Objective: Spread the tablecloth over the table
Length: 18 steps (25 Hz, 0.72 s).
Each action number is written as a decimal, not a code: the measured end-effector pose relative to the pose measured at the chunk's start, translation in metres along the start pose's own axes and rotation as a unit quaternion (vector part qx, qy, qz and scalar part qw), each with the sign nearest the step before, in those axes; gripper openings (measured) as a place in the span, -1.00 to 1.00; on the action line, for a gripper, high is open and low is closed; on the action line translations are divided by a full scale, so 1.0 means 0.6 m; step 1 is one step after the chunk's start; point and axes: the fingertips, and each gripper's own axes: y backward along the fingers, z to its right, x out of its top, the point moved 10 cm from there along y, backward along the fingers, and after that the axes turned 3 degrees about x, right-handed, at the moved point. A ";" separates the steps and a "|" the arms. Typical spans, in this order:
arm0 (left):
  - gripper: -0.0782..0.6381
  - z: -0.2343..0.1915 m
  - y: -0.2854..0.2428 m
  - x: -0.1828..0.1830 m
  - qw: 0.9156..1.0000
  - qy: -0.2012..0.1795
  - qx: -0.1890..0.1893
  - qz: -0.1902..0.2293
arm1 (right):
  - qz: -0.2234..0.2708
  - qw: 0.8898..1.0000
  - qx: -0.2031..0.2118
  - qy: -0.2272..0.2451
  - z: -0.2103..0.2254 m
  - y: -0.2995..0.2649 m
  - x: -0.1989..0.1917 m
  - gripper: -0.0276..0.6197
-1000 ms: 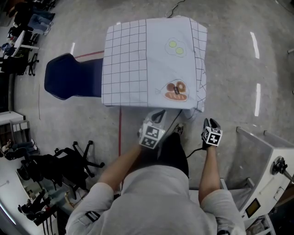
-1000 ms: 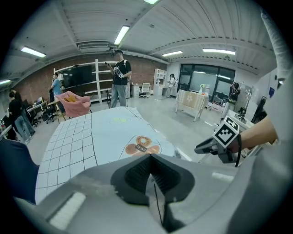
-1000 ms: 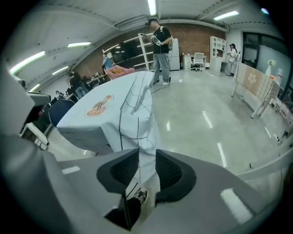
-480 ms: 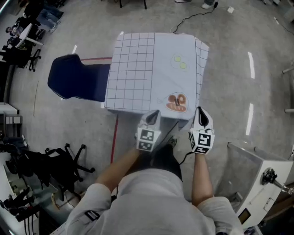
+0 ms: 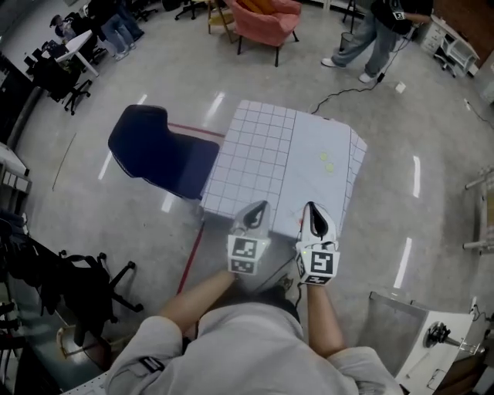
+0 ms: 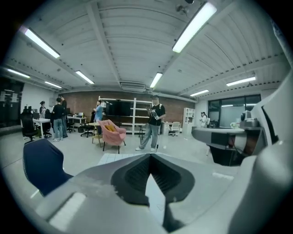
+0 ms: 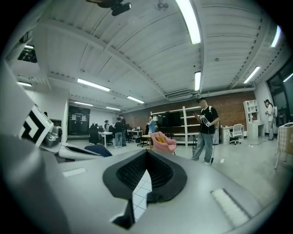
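The white tablecloth [image 5: 285, 166] with a thin dark grid lies over the table and hangs down its sides; small green prints show near its right side. Both grippers are raised side by side above the table's near edge. My left gripper [image 5: 257, 207] is shut with nothing in it. So is my right gripper [image 5: 311, 208], just to its right. In the left gripper view the jaw tips [image 6: 150, 155] meet, with the cloth [image 6: 114, 157] beyond them. The right gripper view shows closed jaws [image 7: 147, 151] and grid cloth [image 7: 141, 189] below them.
A dark blue chair [image 5: 158, 150] stands against the table's left side. A pink chair [image 5: 266, 15] and a standing person [image 5: 378, 31] are beyond the table. Black office chairs [image 5: 69, 285] crowd the lower left, and a pale machine [image 5: 409, 324] stands at lower right.
Both grippers have risen. The right one left the cloth's near right corner and came up beside the left one. The head view has tilted up, showing more of the room.
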 end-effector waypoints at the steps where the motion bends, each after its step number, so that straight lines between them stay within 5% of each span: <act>1: -0.73 -0.015 0.010 0.008 1.000 0.004 0.003 0.008 | 0.001 1.000 0.001 0.003 -0.021 -0.003 0.008 -0.90; 7: -0.73 -0.092 0.071 0.035 0.999 0.006 -0.004 0.052 | 0.018 0.999 -0.016 0.035 -0.136 -0.014 0.048 -0.90; 18: -0.73 -0.156 0.148 0.048 0.996 0.002 -0.051 0.070 | 0.017 0.998 -0.042 0.049 -0.274 0.011 0.087 -0.90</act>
